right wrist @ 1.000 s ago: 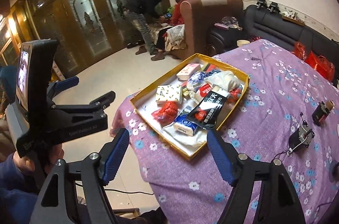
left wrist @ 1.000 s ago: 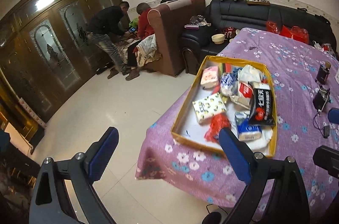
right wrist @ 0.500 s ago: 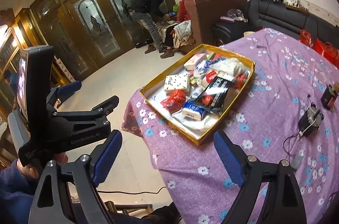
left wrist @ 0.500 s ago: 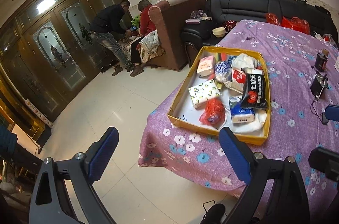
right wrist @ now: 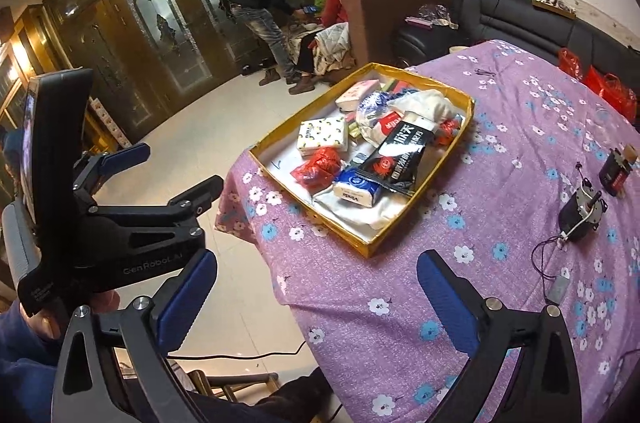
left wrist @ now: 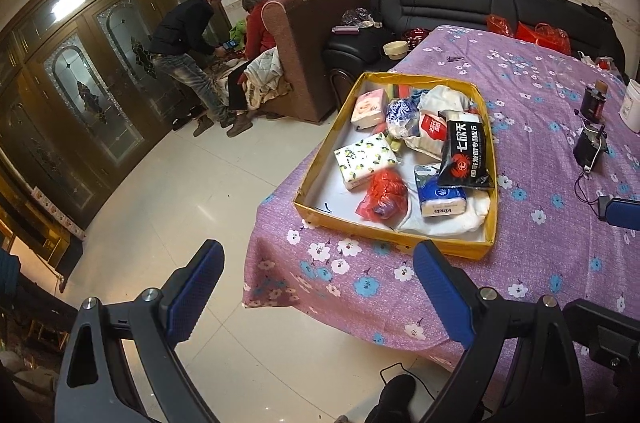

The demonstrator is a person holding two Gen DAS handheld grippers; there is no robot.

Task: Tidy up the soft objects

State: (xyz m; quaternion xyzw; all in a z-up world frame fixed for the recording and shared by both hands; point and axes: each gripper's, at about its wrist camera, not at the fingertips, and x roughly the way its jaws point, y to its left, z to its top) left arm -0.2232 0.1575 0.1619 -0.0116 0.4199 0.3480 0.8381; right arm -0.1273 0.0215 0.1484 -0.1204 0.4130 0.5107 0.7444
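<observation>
A yellow-rimmed box (left wrist: 394, 233) (right wrist: 362, 243) lies on the purple flowered table near its front left corner. It holds several soft packs: a lemon-print tissue pack (left wrist: 366, 159) (right wrist: 323, 135), a red plastic bag (left wrist: 384, 191) (right wrist: 318, 165), a blue Vinda tissue pack (left wrist: 440, 197) (right wrist: 356, 189), a black snack bag (left wrist: 464, 153) (right wrist: 400, 155), a pink tissue pack (left wrist: 368, 107) and white cloth. My left gripper (left wrist: 318, 293) is open and empty, below the box off the table's front edge. My right gripper (right wrist: 316, 301) is open and empty over the table's front corner.
The left gripper body (right wrist: 100, 223) shows at the left of the right wrist view. Small motors (right wrist: 580, 213) with wires and a dark box (right wrist: 618, 169) lie on the table (right wrist: 500, 127) at the right. Two people, a brown armchair (left wrist: 316, 39) and a black sofa (left wrist: 480, 11) are behind.
Both grippers have drawn back and up from the box, which now looks smaller and farther. Both stay open and empty. The items in the box have not moved.
</observation>
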